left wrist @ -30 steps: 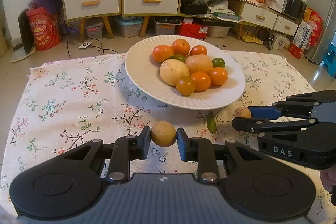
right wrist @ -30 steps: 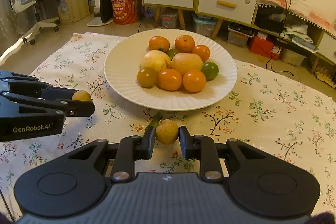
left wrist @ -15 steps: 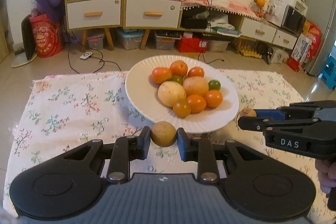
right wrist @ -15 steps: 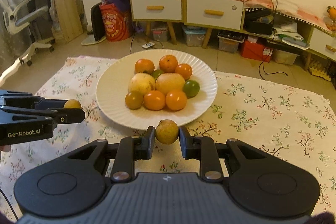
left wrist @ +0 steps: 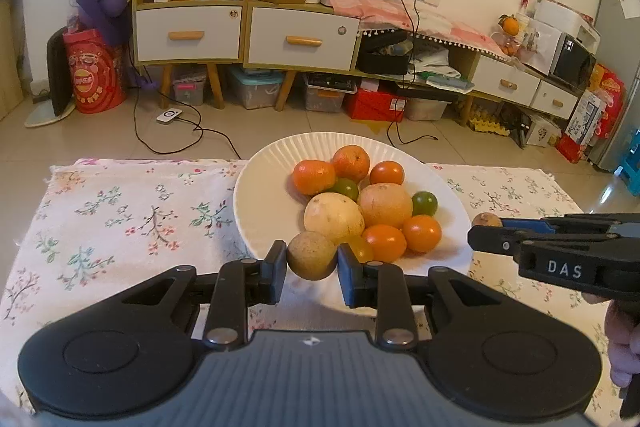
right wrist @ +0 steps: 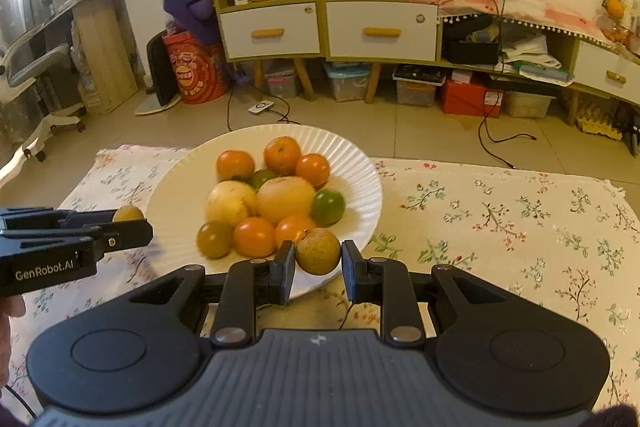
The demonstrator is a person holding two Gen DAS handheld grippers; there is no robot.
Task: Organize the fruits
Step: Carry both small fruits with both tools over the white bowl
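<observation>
We're over the floral cloth [left wrist: 120,211], and on it sits the white plate [left wrist: 264,195] with its pile: two big pale fruits [left wrist: 334,217], oranges and small green ones around them. Both grippers come in at the near rim. Our left gripper [left wrist: 312,261] pinches a brown fruit [left wrist: 311,255] across its middle; our right gripper [right wrist: 318,259] clamps a second fruit [right wrist: 318,251], brownish too, the same way. We judge these light, firm and round, so they could roll on release. The skin looks dull rather than slick. A grip on the widest part suits them. Best set them in a gap against the pile, we reckon, not on top.
</observation>
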